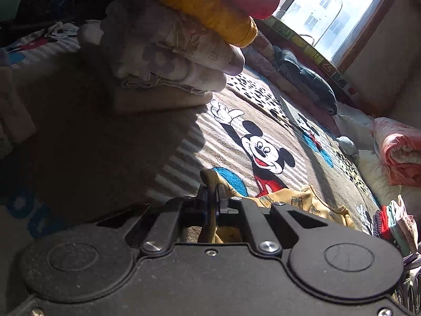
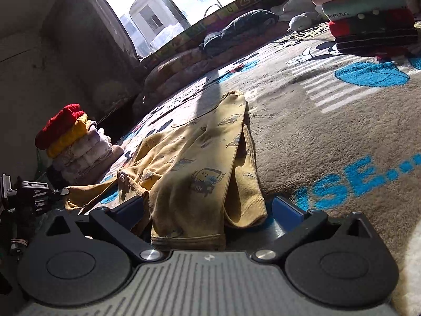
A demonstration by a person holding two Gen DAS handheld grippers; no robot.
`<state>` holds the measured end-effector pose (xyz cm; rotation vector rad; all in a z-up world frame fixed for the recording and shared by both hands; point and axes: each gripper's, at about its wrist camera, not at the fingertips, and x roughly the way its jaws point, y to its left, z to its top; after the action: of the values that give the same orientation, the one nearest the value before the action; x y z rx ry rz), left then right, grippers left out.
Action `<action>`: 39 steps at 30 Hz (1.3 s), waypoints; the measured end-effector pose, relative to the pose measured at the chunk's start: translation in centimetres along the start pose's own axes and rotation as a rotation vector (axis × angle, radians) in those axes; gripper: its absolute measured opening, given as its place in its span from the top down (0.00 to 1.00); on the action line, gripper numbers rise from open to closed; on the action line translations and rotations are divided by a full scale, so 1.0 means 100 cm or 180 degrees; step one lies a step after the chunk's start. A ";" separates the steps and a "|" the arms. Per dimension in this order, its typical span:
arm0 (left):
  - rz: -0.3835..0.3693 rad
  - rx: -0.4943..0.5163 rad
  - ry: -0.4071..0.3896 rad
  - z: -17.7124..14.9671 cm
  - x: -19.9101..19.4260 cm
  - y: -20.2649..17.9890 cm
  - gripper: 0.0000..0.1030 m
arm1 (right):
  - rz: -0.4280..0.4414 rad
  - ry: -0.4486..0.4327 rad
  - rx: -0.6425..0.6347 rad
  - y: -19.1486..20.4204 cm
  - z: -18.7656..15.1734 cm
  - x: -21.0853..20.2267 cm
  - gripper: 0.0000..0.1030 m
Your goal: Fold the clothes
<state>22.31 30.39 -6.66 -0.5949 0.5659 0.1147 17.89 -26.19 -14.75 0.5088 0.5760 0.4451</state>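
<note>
We're pinching a corner of the yellow garment (image 2: pixel 200 158) in our left gripper (image 1: pixel 212 205); our right gripper (image 2: pixel 210 208) is gaping wide around its near hem, long axis running straight ahead.

Hard daylight pours through the blown-out bright window (image 1: pixel 329 8), white with glare in both views (image 2: pixel 168 2). It falls in a sunlit band across the cartoon-printed plush blanket (image 1: pixel 263 142), while the stack of folded clothes topped by a red knit (image 1: pixel 184 34) throws a deep, sharp-edged shadow to the left. In the right wrist view the yellow printed cotton garment (image 2: pixel 200 163) is half lit, half shaded. Fisheye bending curves the frame edges; the nearest black housings look soft and grainy.
</note>
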 end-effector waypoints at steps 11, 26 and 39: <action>0.0346 -0.0510 0.0246 -0.023 0.028 0.045 0.90 | 0.0003 -0.0009 -0.0034 0.001 0.000 0.003 0.00; -0.0124 -0.0340 0.0154 -0.120 -0.028 -0.072 0.28 | -0.0311 -0.0153 -0.0053 0.012 -0.008 -0.032 0.34; 0.0032 0.0312 0.0293 -0.178 -0.012 -0.129 0.25 | -0.0586 -0.0110 -0.0515 0.049 -0.018 -0.027 0.53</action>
<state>16.25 9.81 -11.74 -0.5037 0.6601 0.0687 13.47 -23.17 -12.20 0.3051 0.5430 0.3039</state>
